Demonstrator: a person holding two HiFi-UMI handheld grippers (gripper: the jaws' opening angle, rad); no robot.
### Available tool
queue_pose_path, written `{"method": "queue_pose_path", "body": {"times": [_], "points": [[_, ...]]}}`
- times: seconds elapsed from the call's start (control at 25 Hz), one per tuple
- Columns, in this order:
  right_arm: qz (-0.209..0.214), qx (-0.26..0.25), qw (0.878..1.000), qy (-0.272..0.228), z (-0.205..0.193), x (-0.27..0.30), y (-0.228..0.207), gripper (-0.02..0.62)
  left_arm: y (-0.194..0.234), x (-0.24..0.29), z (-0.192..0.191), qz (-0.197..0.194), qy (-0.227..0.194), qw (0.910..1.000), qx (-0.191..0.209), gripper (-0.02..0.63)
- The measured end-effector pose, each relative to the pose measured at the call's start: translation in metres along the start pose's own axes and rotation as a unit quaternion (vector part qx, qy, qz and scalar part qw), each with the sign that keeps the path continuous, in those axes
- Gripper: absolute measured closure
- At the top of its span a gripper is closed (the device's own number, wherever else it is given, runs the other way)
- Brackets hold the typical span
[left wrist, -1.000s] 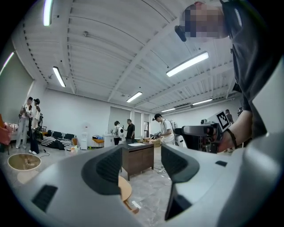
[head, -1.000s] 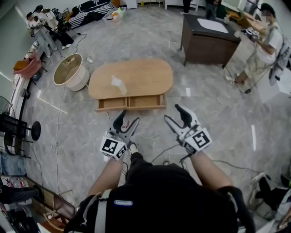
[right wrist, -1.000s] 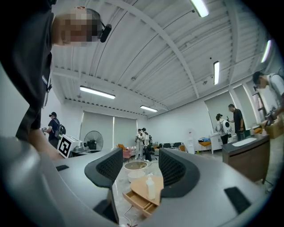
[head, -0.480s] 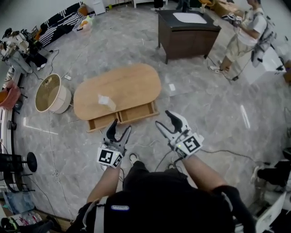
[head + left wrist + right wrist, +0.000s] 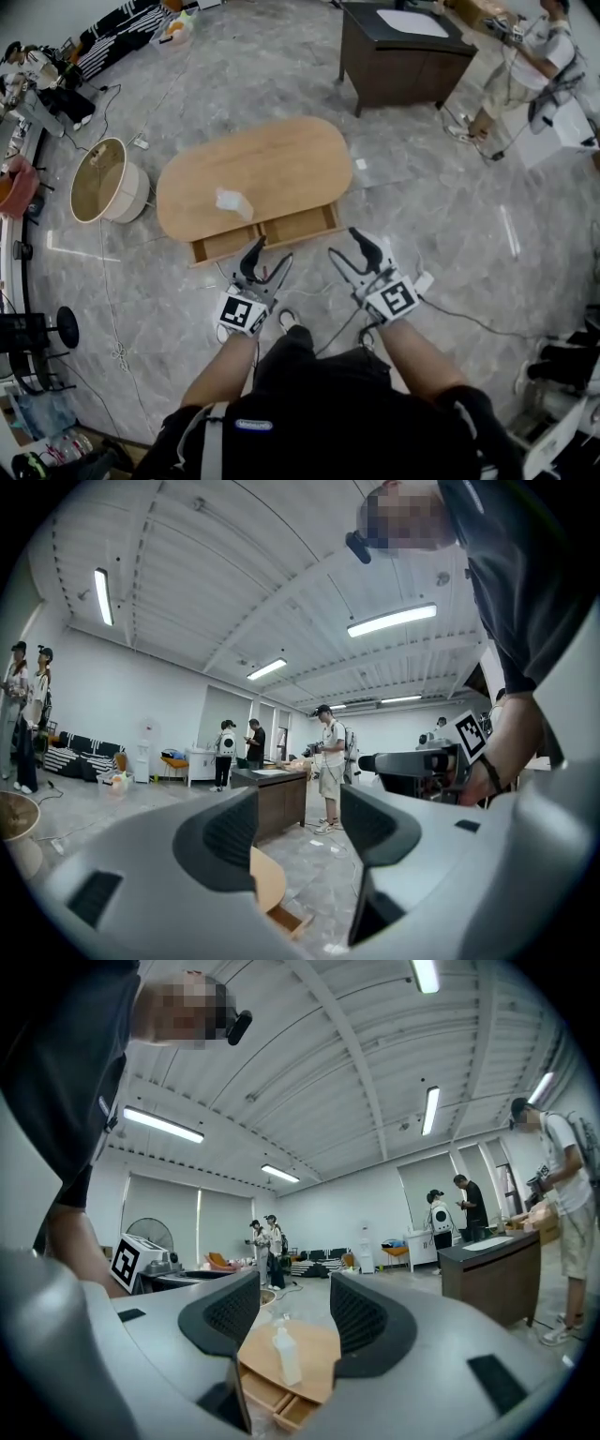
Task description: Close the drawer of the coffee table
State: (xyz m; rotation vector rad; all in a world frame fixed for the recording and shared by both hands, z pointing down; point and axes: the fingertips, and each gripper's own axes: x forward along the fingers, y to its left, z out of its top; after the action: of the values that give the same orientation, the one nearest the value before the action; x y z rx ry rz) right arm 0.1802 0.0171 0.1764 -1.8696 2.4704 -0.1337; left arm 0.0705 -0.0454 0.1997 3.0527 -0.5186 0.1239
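Nearest the camera, the person's two forearms reach forward, each hand carrying a claw above the grey marble floor (image 5: 441, 225). The left claw (image 5: 265, 261) has its jaws apart with a moderate gap, and its own view shows nothing between them (only open air and the room behind) (image 5: 298, 827). The right claw (image 5: 345, 248) is spread about as far, likewise holding and touching nothing (image 5: 293, 1312). Both claws hang just short of the drawer (image 5: 267, 232) and are clear of it.

The drawer stands pulled out from the near long side of the oval wooden table (image 5: 281, 159). It is a shallow, pale-wood tray split into two compartments. In the right gripper view the same open drawer (image 5: 272, 1396) shows low between the jaws, under the table (image 5: 319, 1349).

On the tabletop, a little left of centre, there is a clear plastic bottle (image 5: 232, 202); in the right gripper view it looks upright (image 5: 286, 1354).

Further off to the left, a round cream tub (image 5: 105, 178) sits on the floor, well apart from the table. Beyond the table's far right end stands a dark cabinet (image 5: 403, 66) with a white sheet on top, and a person (image 5: 525, 56) stands beside it.
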Motion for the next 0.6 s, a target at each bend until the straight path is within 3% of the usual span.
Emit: {"method": "queue_pose_path", "body": {"times": [0.6], "points": [[-0.047,0.011,0.997,0.064,-0.100,0.015,-0.004,0.367,0.020,0.011,-0.096,-0.038,0.038,0.9978,-0.039,0.350]]}}
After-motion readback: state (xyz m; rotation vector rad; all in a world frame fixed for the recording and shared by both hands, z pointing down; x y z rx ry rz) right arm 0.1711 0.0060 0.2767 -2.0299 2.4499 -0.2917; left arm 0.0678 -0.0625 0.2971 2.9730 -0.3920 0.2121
